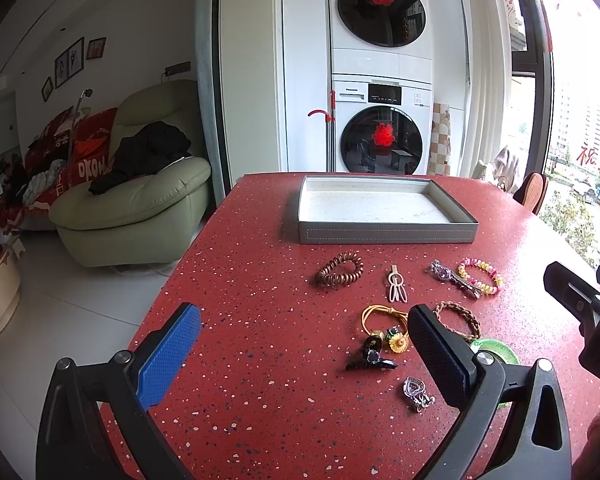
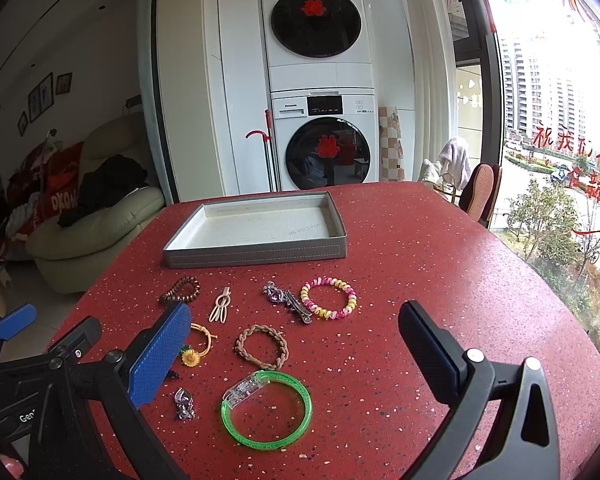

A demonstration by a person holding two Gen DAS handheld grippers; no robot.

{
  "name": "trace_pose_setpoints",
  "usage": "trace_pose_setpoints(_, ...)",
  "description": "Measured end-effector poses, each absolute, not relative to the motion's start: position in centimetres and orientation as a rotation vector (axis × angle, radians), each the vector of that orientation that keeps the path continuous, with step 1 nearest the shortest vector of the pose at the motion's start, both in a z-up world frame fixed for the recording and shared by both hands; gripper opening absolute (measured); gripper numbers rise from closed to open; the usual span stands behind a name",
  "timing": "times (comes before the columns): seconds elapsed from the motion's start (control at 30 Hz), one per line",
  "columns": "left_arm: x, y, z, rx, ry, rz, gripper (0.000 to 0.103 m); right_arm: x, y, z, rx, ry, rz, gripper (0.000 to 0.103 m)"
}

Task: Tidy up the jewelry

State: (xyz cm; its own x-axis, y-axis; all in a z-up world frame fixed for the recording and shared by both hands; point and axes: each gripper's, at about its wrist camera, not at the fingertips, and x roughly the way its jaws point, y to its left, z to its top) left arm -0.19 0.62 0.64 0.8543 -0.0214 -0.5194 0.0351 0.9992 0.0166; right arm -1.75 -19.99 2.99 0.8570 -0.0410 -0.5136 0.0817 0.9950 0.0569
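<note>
Both tools, left [image 1: 304, 344] and right [image 2: 294, 342], hover wide open over the red surface [image 2: 440, 280]. Only the right view shows the whole green bangle [image 2: 266, 411].

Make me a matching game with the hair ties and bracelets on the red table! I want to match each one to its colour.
Things:
1. coiled spiral hair tie
2. clear-clasped plastic bangle
3. twisted bead bracelet
4. braided cord bracelet

Colours:
A. pink and yellow
B. tan
C. dark brown
D. bright green

Pairs: 1-C, 2-D, 3-A, 4-B
</note>
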Motion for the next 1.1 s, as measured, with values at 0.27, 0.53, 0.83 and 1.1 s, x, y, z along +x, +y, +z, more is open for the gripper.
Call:
trace_pose_setpoints(0.27,-0.18,0.65,0.61,0.025,0.548,-0.029,0.103,-1.74,-19.96,2.98,0.078,0.538,-0.064,0.103)
trace_pose_setpoints(0.53,-0.14,0.75,0.48,0.024,0.552,-0.029,0.103,-1.74,-19.93,2.97,0.077,0.537,-0.065,0.103)
trace_pose_setpoints(0.83,-0.16,0.82,0.25,0.028,0.554,-0.028,0.103,-1.77,-19.76,2.76,0.079,0.540,-0.062,0.103)
trace_pose_setpoints(1.1,-0.13,0.77,0.29,0.028,0.554,-0.028,0.103,-1.83,-19.72,2.63,0.081,0.542,-0.061,0.103)
